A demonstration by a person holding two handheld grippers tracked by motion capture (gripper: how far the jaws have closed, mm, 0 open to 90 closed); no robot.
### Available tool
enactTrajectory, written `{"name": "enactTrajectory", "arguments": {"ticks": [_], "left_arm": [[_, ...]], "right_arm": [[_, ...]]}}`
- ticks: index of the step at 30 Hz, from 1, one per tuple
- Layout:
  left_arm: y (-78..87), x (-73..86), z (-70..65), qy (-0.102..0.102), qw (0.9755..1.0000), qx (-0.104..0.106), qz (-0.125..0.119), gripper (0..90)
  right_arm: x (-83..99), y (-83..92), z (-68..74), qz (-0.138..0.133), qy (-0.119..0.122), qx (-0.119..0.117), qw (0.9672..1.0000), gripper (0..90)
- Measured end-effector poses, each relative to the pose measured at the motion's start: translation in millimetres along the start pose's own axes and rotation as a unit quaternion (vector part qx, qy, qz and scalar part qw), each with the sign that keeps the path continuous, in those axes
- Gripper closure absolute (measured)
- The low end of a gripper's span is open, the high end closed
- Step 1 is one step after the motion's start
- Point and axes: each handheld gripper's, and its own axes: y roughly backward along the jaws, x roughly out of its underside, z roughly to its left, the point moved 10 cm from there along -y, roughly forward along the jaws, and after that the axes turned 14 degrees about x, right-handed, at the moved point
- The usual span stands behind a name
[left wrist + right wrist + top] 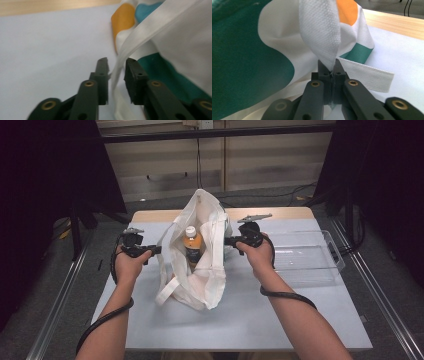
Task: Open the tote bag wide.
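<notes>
Two grippers flank a white cloth tote bag (200, 260) that stands at the centre of the grey table (240, 320), mouth up. Being soft fabric, the bag will likely sag and fold wherever it is let go, so its rim and straps are the sensible holds. Inside, toward twelve o'clock, stands a bottle (191, 245) of amber drink, which I judge gives most of the weight and could tip. At three o'clock lies a clear plastic tray (305, 262). The right gripper (231, 240) is clenched on a fold of the bag's rim. The left gripper (116, 67), at nine o'clock, has its jaws parted, a strap (140, 37) running loose between them.
</notes>
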Motion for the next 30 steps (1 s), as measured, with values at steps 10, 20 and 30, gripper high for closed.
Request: {"name": "enactTrajectory", "arguments": {"ticks": [10,20,30], "left_arm": [[5.3,-43.1,-26.5,-0.065,0.9975,0.001,-0.028,55.5],[-4.4,-43.8,-22.2,-0.019,0.9992,-0.001,-0.036,87.7],[-14.1,-13.5,10.1,0.019,0.9996,-0.021,0.008,87.9]], "right_arm": [[-2.7,0.7,6.4,0.005,0.011,-0.001,0.9999,89.1],[-0.4,0.4,3.2,0.013,-0.004,-0.004,0.9999,89.2],[6.5,-5.3,-4.8,0.029,-0.022,-0.006,0.9993,89.2]]}}
